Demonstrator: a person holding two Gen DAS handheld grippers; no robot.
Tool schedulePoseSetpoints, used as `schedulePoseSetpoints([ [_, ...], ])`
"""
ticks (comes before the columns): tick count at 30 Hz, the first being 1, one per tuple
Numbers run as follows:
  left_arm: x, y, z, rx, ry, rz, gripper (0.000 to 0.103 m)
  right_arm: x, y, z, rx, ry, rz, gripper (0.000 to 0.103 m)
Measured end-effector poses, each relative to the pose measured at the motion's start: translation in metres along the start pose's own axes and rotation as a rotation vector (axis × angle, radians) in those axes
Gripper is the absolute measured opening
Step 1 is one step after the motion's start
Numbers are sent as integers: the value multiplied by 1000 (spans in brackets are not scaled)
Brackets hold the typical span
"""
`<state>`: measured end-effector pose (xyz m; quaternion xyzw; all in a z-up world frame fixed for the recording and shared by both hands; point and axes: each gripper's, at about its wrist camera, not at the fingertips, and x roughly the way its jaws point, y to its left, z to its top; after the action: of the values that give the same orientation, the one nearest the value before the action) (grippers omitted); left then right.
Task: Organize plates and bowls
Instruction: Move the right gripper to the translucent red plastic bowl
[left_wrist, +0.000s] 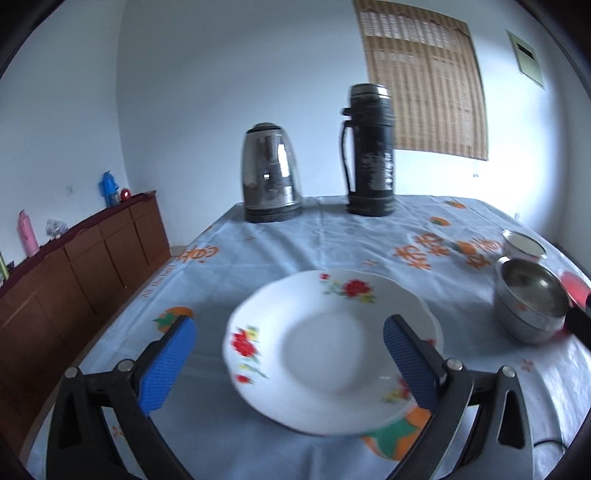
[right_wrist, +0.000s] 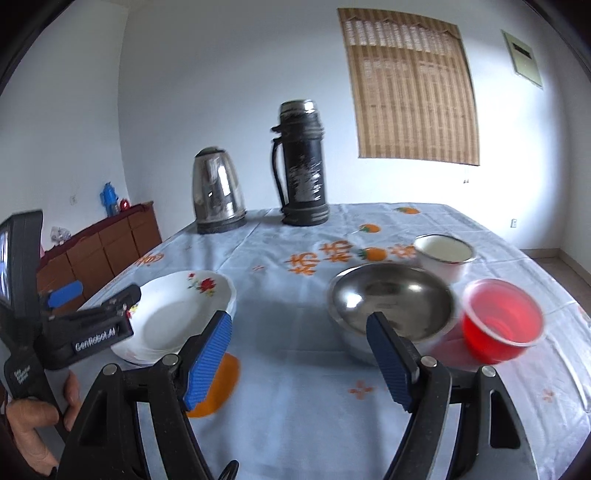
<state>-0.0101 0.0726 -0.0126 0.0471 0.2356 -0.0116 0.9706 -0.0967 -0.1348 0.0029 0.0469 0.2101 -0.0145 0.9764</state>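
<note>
A white plate with red flowers lies on the tablecloth, and a second rim seems to show under it. My left gripper hovers open over its near side, the pads wide apart and touching nothing. From the right wrist view the plate sits at the left, with the left gripper beside it. A steel bowl stands just ahead of my right gripper, which is open and empty. A white enamel bowl stands behind the steel bowl.
A red plastic cup touches the steel bowl's right side. A steel kettle and a black flask stand at the table's far edge. A wooden sideboard runs along the left wall. A person's hand holds the left gripper.
</note>
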Motion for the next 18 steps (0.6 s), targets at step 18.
schedulePoseSetpoints([
  [18, -44, -119, -15, 121, 22, -174, 103, -40, -122, 4, 175, -105, -141, 77],
])
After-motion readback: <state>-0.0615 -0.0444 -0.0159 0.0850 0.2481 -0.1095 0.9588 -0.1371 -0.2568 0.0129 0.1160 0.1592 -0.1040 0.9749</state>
